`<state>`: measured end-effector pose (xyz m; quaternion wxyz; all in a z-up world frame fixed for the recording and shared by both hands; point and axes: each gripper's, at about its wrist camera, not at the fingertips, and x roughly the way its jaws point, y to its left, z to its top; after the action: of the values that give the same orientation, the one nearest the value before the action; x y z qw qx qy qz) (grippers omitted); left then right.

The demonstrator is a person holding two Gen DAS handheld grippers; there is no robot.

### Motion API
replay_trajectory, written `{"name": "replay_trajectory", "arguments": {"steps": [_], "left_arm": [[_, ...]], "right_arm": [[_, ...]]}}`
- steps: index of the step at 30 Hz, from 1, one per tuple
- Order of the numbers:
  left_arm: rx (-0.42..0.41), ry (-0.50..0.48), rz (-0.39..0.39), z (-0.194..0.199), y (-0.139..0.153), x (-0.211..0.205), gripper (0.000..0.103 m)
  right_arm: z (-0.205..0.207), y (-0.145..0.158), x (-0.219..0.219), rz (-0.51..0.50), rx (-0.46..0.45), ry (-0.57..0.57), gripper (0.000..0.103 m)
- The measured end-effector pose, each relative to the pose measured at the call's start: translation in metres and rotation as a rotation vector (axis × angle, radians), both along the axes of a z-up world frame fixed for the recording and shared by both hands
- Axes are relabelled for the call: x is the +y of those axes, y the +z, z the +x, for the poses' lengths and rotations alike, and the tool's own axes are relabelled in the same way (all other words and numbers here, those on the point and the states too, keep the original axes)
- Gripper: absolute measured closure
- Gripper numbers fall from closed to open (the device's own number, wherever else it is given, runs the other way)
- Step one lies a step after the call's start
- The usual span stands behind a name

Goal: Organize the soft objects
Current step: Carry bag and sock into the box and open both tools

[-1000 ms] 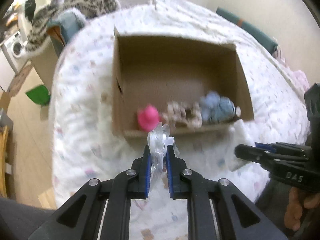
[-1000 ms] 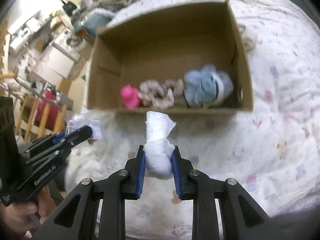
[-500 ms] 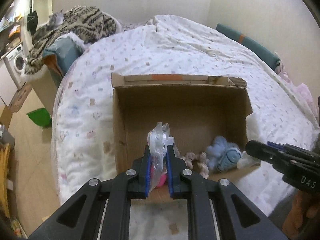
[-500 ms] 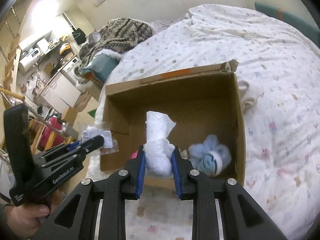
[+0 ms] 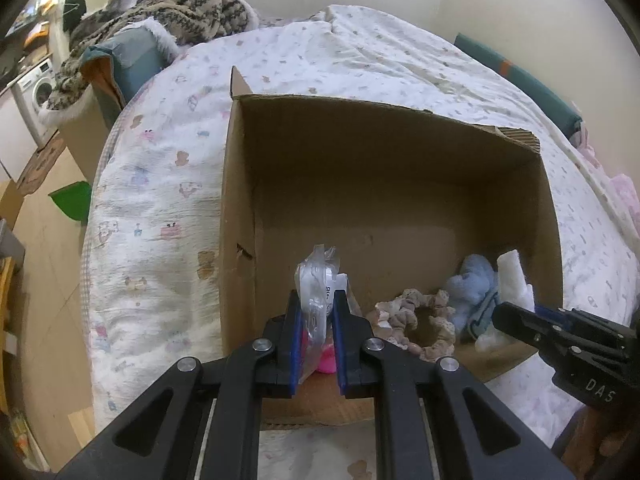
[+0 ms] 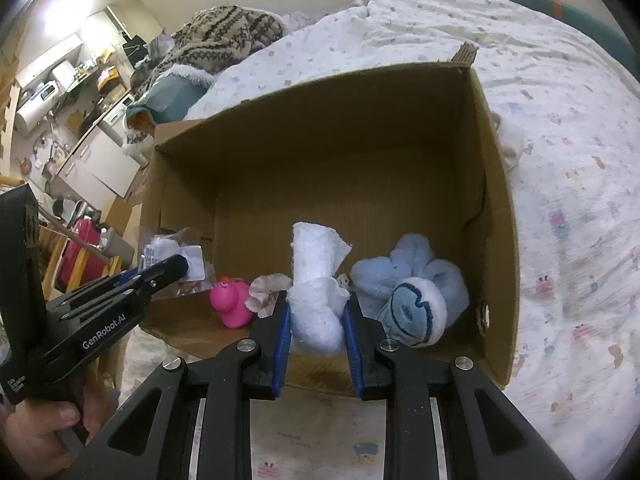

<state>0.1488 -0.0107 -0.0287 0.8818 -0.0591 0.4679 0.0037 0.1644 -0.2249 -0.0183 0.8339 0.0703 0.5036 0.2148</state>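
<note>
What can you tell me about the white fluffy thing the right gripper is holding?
The white fleecy cloth is a soft, fuzzy roll, pinched low down between the blue pads of the right gripper. It stands roughly upright, its loose top edge flaring out. It hangs over the near edge of the cardboard box, in front of the blue plush toy. Nothing else clearly touches it.

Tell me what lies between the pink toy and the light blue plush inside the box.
A beige scrunchie lies between the pink toy and the light blue plush in the cardboard box. The left wrist view shows it best; in the right wrist view the held white cloth partly covers it.
</note>
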Motion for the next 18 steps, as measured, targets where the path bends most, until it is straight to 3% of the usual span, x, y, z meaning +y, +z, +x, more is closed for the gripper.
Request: {"name": "replay_trajectory", "arguments": {"steps": [18], "left_arm": [[-0.006,-0.007,0.000,-0.0006,-0.0027,-0.0039,0.091]], "right_arm": [[0.0042,-0.0079,0.0046,0.000,0.023,-0.001,0.076]]}}
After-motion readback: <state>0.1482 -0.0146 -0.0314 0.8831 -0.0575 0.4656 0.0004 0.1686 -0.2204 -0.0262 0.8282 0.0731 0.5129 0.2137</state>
